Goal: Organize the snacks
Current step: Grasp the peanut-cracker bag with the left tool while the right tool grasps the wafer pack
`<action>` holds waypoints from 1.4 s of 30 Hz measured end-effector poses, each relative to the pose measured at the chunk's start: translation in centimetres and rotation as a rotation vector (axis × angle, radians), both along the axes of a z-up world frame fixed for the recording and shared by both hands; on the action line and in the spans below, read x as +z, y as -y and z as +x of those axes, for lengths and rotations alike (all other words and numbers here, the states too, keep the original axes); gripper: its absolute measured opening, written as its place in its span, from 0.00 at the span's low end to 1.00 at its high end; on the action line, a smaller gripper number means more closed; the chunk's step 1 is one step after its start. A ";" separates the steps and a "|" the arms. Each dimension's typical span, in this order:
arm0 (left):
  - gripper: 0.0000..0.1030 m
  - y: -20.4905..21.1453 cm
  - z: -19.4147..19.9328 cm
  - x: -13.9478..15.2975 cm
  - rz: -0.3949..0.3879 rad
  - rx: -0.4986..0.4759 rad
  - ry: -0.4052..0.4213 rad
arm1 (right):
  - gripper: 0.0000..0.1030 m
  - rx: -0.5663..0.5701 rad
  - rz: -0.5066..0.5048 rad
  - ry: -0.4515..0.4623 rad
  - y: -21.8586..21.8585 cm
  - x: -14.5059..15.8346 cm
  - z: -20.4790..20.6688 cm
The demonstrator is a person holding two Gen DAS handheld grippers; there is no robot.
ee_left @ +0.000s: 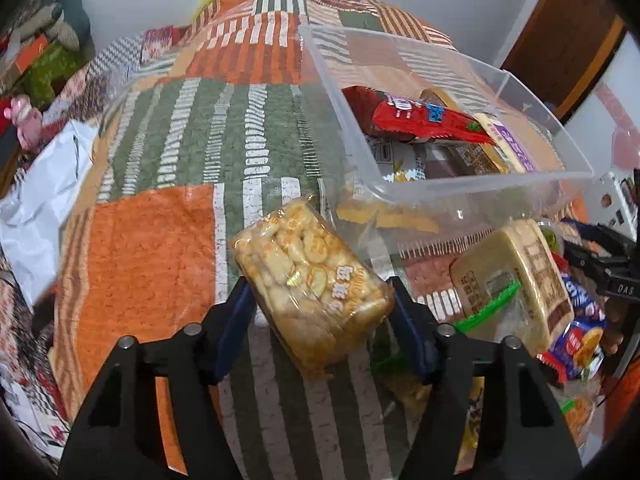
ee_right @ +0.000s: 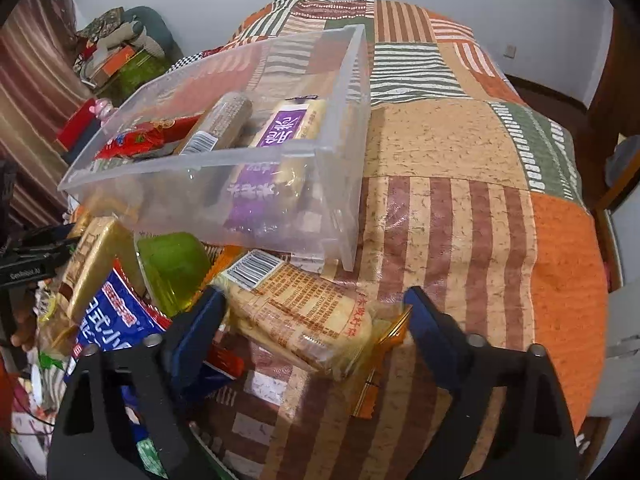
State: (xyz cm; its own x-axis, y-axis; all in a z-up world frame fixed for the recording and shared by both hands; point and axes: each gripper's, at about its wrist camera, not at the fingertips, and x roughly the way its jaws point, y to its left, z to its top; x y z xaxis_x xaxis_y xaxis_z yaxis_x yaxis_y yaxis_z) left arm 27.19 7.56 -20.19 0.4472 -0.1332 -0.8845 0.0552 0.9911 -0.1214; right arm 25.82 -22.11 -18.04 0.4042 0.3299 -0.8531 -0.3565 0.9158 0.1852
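Observation:
My left gripper (ee_left: pixel 320 304) is shut on a clear packet of small golden biscuits (ee_left: pixel 312 280), held tilted just above the patchwork blanket (ee_left: pixel 160 240). My right gripper (ee_right: pixel 312 312) stands open around a long cracker packet (ee_right: pixel 296 308) that lies on the blanket; its left pad is near the barcode end, and a gap shows at the right pad. Just beyond both stands a clear plastic bin (ee_left: pixel 480 184) (ee_right: pixel 224 160). In it lie a red packet (ee_left: pixel 424 120), a purple-labelled packet (ee_right: pixel 280 128) and a brown roll (ee_right: pixel 224 124).
Loose snacks are heaped in front of the bin: a beige packet (ee_left: pixel 520 276), a blue packet (ee_right: pixel 112 320) and a green jelly cup (ee_right: pixel 172 268). White plastic wrapping (ee_left: pixel 36 208) lies at the blanket's left edge. Clutter (ee_right: pixel 116 56) is piled by the far wall.

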 end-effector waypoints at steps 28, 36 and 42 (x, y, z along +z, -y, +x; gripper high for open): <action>0.56 -0.7 -3.5 3.0 0.017 0.002 0.037 | 0.38 0.026 -0.010 0.018 2.9 2.3 -5.3; 0.63 -0.4 -0.8 2.8 -0.041 0.027 0.027 | 0.47 0.035 -0.012 0.062 1.9 3.0 -4.9; 0.61 -0.9 -0.2 -0.1 -0.019 0.048 -0.042 | 0.59 0.047 -0.037 0.084 1.6 2.8 -4.9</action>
